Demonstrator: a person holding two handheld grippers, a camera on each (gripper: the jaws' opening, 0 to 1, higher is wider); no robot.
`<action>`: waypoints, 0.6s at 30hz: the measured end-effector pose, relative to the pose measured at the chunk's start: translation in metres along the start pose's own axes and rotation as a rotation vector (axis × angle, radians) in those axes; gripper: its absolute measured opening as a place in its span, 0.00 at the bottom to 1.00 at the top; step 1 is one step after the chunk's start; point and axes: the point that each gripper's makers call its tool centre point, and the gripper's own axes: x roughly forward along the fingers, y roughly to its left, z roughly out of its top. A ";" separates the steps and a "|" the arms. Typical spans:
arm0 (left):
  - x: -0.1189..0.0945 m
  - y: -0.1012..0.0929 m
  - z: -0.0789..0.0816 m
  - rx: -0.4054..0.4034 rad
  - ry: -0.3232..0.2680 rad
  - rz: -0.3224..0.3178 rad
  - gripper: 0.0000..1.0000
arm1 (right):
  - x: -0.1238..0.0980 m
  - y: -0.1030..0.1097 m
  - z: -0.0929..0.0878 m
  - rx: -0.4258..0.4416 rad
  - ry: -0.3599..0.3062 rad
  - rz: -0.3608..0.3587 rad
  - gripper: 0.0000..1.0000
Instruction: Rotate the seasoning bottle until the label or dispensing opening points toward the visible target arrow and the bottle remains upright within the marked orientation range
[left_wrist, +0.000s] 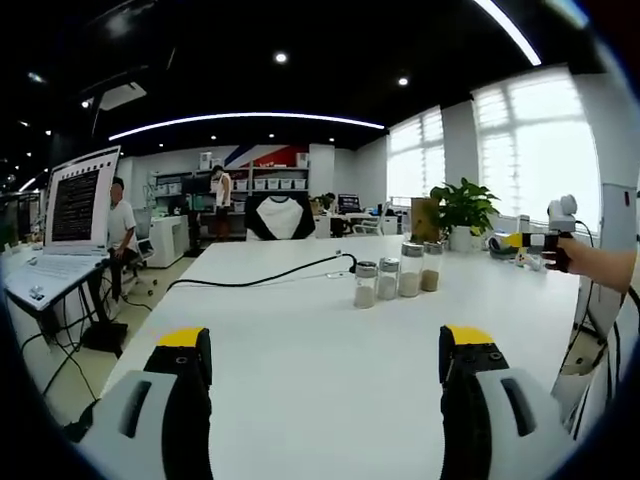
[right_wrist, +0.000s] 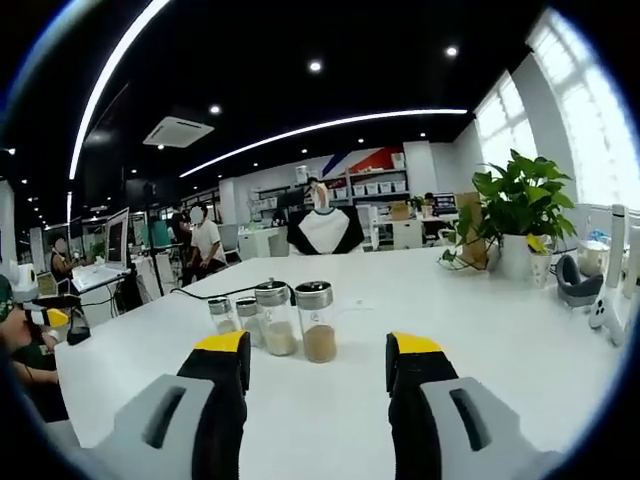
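Observation:
Several glass seasoning bottles (left_wrist: 398, 277) with silver caps stand upright in a short row on the white table (left_wrist: 300, 400), holding white and tan powders. In the right gripper view the same row (right_wrist: 275, 320) is close ahead; the tan-filled bottle (right_wrist: 318, 324) is nearest, just beyond the gap between the jaws. My left gripper (left_wrist: 325, 345) is open with nothing in it, well short of the bottles. My right gripper (right_wrist: 318, 350) is open too and holds nothing. The right gripper (left_wrist: 543, 241) is held by a hand at the table's right side, and the left gripper (right_wrist: 48, 316) is at the far left.
A black cable (left_wrist: 260, 278) runs across the table behind the bottles. An open laptop (left_wrist: 75, 200) stands to the left. At the table's far end are a potted plant (right_wrist: 515, 215) and white devices (right_wrist: 608, 285). People and shelves fill the office behind.

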 end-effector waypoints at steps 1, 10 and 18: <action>0.001 -0.002 0.001 0.002 -0.002 -0.007 1.00 | 0.001 0.000 0.000 -0.006 0.002 0.003 0.53; 0.010 -0.014 0.006 0.030 0.008 -0.055 1.00 | 0.015 0.004 0.004 -0.021 0.007 0.036 0.48; 0.003 -0.014 0.005 0.031 0.011 -0.049 1.00 | 0.038 0.004 0.011 -0.042 0.023 0.063 0.46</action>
